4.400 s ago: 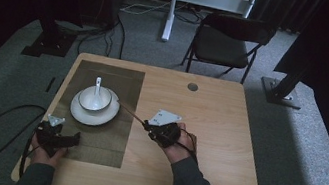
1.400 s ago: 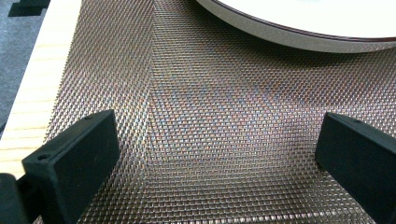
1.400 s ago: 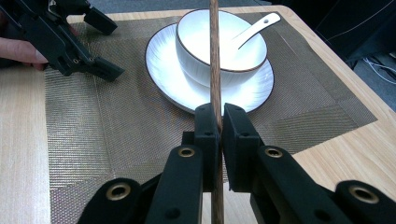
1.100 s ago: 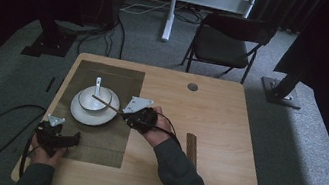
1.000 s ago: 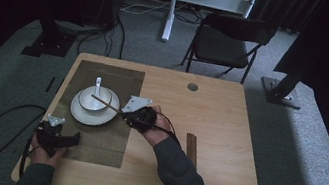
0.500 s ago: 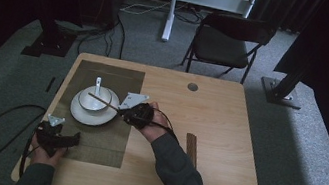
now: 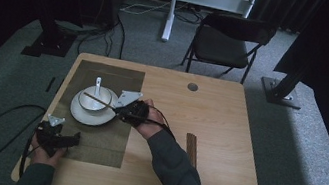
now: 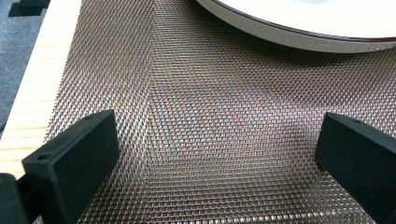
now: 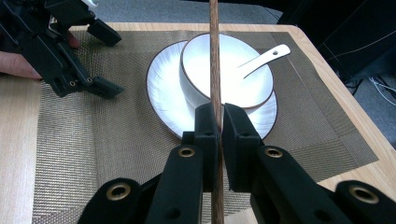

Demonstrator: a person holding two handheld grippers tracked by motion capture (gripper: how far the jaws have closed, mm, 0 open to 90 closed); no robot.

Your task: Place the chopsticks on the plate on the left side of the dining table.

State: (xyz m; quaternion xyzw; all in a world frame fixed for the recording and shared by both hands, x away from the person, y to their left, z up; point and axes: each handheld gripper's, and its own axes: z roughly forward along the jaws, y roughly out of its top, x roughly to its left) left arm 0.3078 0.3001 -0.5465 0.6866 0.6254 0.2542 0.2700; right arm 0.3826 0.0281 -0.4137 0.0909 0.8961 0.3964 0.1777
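While right claw (image 9: 218, 122) clamps chopstick (image 9: 214, 56), no writing legible

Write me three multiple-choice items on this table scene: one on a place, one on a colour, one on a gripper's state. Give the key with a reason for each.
1. Where does the white spoon lie?
A. in the bowl
B. on bare wood
C. on the chair

2. What colour is the plate?
A. black
B. white
C. red

3. How is the right gripper?
A. wide open
B. shut on the chopstick
C. shut on the spoon

Key: A, its handle leans out over the bowl's rim; B, white against the woven mat; B, both jaws press the wooden stick.
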